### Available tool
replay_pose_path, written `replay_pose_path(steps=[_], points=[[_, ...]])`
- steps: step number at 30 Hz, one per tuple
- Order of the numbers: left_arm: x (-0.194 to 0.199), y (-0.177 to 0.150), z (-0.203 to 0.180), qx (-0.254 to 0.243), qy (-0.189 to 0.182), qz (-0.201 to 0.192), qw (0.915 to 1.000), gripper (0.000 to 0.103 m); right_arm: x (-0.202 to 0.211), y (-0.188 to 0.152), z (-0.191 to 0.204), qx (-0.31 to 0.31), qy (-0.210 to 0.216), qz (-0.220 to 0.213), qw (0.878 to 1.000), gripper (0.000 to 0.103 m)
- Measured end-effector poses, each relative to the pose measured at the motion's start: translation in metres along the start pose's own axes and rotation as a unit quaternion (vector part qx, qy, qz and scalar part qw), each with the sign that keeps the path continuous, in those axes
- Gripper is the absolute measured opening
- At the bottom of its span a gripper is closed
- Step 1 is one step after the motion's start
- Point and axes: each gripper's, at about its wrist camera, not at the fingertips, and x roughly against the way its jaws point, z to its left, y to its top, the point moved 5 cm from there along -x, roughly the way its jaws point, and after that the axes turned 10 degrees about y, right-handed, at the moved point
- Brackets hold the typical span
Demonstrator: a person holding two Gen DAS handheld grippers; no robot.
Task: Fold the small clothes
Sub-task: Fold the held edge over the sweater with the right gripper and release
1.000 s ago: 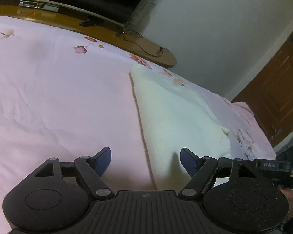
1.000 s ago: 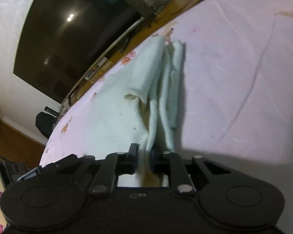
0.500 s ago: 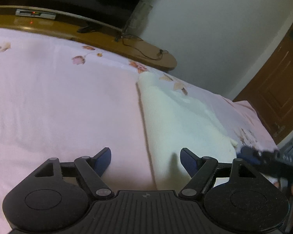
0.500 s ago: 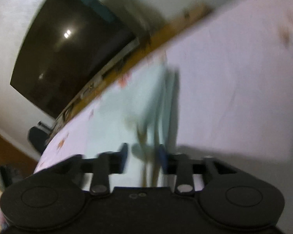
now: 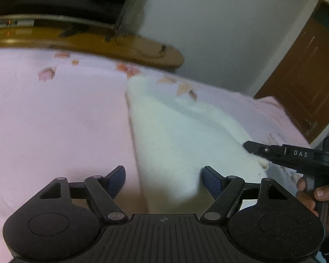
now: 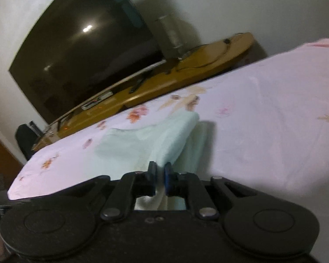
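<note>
Our jaws differ: the left gripper [image 5: 163, 178] stands wide open, its blue pads either side of the near edge of the white garment [image 5: 186, 140] without touching it, while the right gripper [image 6: 159, 176] is pinched tight on a fold of the same cloth, which runs between the pads and down behind them. Seen from the left wrist, the right gripper [image 5: 255, 148] bites the garment's right-hand edge, and that edge is raised off the pink floral bedsheet [image 5: 59, 118] while the rest lies flat on the bed. We judge the cloth to be light, soft and limp, a thick knit or towelling by its fuzzy surface: it sags from the pinch, drapes into long ridges, and will not hold a shape by itself. It should not slip from rubber pads, but a single-point grip lets the free corners droop, so we would take it at an edge or corner, with the open left jaws closing on the near hem to keep the fold square. Farther off, past the foot of the bed, stand a wooden TV stand [image 6: 186, 70] and a dark television [image 6: 85, 50]; a brown door [image 5: 304, 76] shows at the right.
</note>
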Motion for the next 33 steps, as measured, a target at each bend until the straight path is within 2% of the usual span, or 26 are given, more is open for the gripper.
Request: replay_pose_path(steps=[2,4,5,6,7,9,12,14,17,18,19,24,27,33], points=[[-0.003,-0.004,-0.003,-0.016,0.007,-0.008,0.9998,0.077,-0.007,-0.009,-0.012,-0.01,-0.013,0.014,1.0,0.008],[-0.001,0.001,-0.008,-0.034,0.021,0.001,0.9992,0.077,-0.01,-0.012,-0.02,-0.023,-0.014,0.01,1.0,0.008],[0.004,0.006,-0.01,-0.039,0.026,-0.006,0.9989,0.076,-0.009,-0.012,-0.019,-0.024,-0.015,0.011,1.0,0.008],[0.012,0.014,-0.013,-0.048,0.03,-0.03,0.998,0.076,-0.008,-0.011,-0.017,-0.019,-0.017,0.013,1.0,0.01],[0.017,0.023,-0.015,-0.053,0.03,-0.049,0.9969,0.076,-0.004,-0.008,-0.013,-0.012,-0.022,0.011,1.0,0.016],[0.014,0.042,-0.018,-0.054,0.027,-0.06,0.9964,0.076,0.005,0.002,-0.004,0.02,-0.038,-0.021,0.999,0.02],[-0.009,0.061,-0.02,-0.07,0.079,-0.053,0.993,0.076,-0.002,0.016,-0.004,0.019,-0.024,-0.025,0.999,0.017],[-0.024,0.067,-0.018,-0.053,0.093,-0.044,0.9933,0.076,-0.015,0.02,-0.002,0.036,-0.027,-0.019,0.999,0.017],[-0.054,0.062,-0.018,-0.062,0.107,-0.009,0.9923,0.077,-0.04,0.018,-0.001,0.074,-0.048,0.01,0.996,0.016],[-0.058,0.059,-0.018,-0.055,0.103,-0.015,0.993,0.077,-0.051,0.015,-0.005,0.086,-0.07,0.036,0.993,0.012],[-0.06,0.057,-0.018,-0.049,0.102,-0.018,0.9934,0.077,-0.057,0.013,-0.005,0.103,-0.081,0.042,0.991,0.011],[-0.052,0.053,-0.027,-0.063,0.118,-0.021,0.9907,0.077,-0.051,0.014,-0.004,0.119,-0.107,0.05,0.986,0.012],[-0.037,0.052,-0.031,-0.077,0.129,-0.028,0.9883,0.077,-0.035,0.012,0.009,0.134,-0.108,0.039,0.984,0.021],[-0.021,0.043,-0.037,-0.084,0.13,-0.034,0.9874,0.077,-0.016,-0.004,0.044,0.178,-0.08,0.03,0.98,0.021]])
